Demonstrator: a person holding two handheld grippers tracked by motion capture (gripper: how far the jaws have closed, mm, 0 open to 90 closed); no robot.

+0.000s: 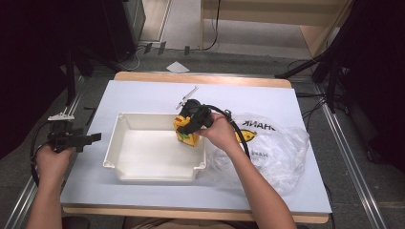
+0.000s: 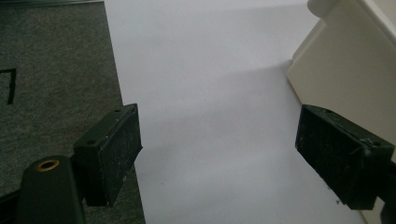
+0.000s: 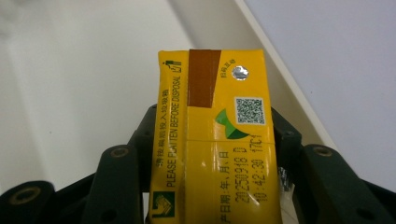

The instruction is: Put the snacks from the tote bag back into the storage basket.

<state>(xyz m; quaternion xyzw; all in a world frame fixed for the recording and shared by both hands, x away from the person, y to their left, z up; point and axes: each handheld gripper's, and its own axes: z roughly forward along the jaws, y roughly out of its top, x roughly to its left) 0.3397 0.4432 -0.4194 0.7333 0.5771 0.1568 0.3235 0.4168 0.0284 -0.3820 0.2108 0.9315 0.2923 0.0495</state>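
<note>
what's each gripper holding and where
The right gripper holds a yellow carton, jaws clamped on its two narrow sides, over the bin. The left gripper is open and holds nothing.

Grey carpet floor [image 1: 267, 57], pale wooden shelving [image 1: 267, 14] behind, black curtains [image 1: 28, 57] either side

The lower end of the yellow carton [image 3: 219, 140] is cut off by the right gripper view's bottom edge, its sides being covered by the jaws (print on the plastic bag [image 1: 267, 143] is partly hidden).
</note>
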